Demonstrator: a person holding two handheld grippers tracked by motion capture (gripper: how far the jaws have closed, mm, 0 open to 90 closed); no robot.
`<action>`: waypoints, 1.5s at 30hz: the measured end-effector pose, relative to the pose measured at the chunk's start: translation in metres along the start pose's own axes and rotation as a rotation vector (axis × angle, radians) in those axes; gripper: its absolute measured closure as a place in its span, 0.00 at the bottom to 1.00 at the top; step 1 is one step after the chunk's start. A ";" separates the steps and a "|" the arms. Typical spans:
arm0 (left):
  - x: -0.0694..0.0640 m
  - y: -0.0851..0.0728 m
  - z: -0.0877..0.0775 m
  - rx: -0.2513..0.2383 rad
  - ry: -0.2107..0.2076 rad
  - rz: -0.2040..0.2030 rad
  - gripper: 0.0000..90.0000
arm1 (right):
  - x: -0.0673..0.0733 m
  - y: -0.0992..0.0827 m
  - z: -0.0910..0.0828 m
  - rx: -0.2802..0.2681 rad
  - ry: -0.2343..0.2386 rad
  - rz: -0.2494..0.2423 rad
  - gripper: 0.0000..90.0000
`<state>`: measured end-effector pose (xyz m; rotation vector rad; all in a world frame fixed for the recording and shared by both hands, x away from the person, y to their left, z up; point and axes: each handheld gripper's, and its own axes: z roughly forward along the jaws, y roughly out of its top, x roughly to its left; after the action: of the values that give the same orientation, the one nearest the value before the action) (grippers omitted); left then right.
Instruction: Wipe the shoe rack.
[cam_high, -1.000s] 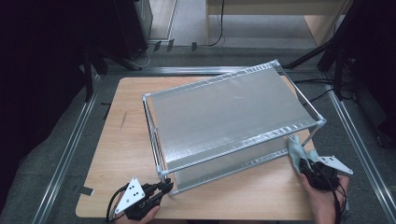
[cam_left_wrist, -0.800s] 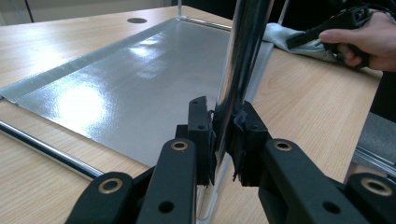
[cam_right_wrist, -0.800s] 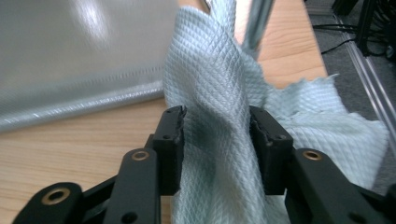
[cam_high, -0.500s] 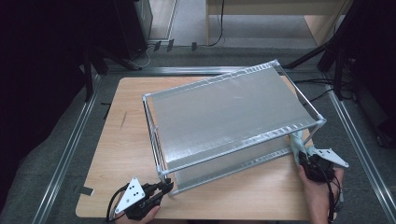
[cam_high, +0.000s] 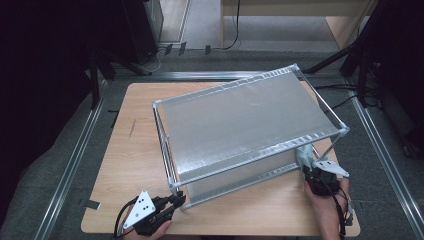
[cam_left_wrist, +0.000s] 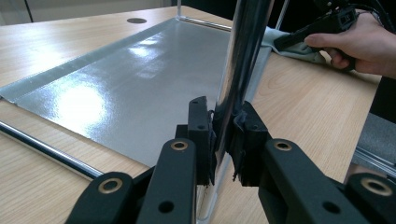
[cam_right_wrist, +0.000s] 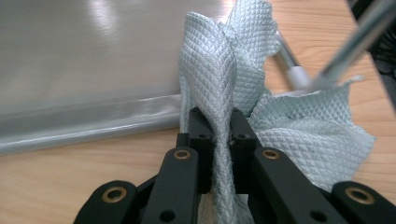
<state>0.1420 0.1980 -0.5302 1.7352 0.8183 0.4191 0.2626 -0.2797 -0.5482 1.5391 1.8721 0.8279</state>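
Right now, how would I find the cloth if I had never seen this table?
Start at the big silver rack in the middle of the wooden table. Go to its near corner on the person's right, where the right gripper is shut on the cloth. It is the pale green, crumpled, diamond-patterned thing; everything beside it is hard metal or wood.

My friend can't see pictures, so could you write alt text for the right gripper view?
The right gripper is shut on a pale green cloth, which bunches up above the black jaws. Behind it, a silver shelf rests on a wooden table.
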 end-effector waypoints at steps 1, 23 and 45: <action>0.000 0.000 0.000 0.000 0.000 0.000 0.89 | 0.003 0.000 -0.001 -0.001 0.007 -0.005 0.93; -0.003 0.000 0.002 0.003 0.001 0.013 0.89 | 0.091 -0.009 -0.011 -0.010 0.178 -0.126 0.93; -0.006 0.001 0.004 0.008 -0.007 0.019 0.89 | 0.213 -0.026 -0.033 -0.011 0.452 -0.303 0.93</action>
<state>0.1408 0.1909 -0.5294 1.7520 0.8002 0.4231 0.1848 -0.0778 -0.5563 1.0781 2.3400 1.1029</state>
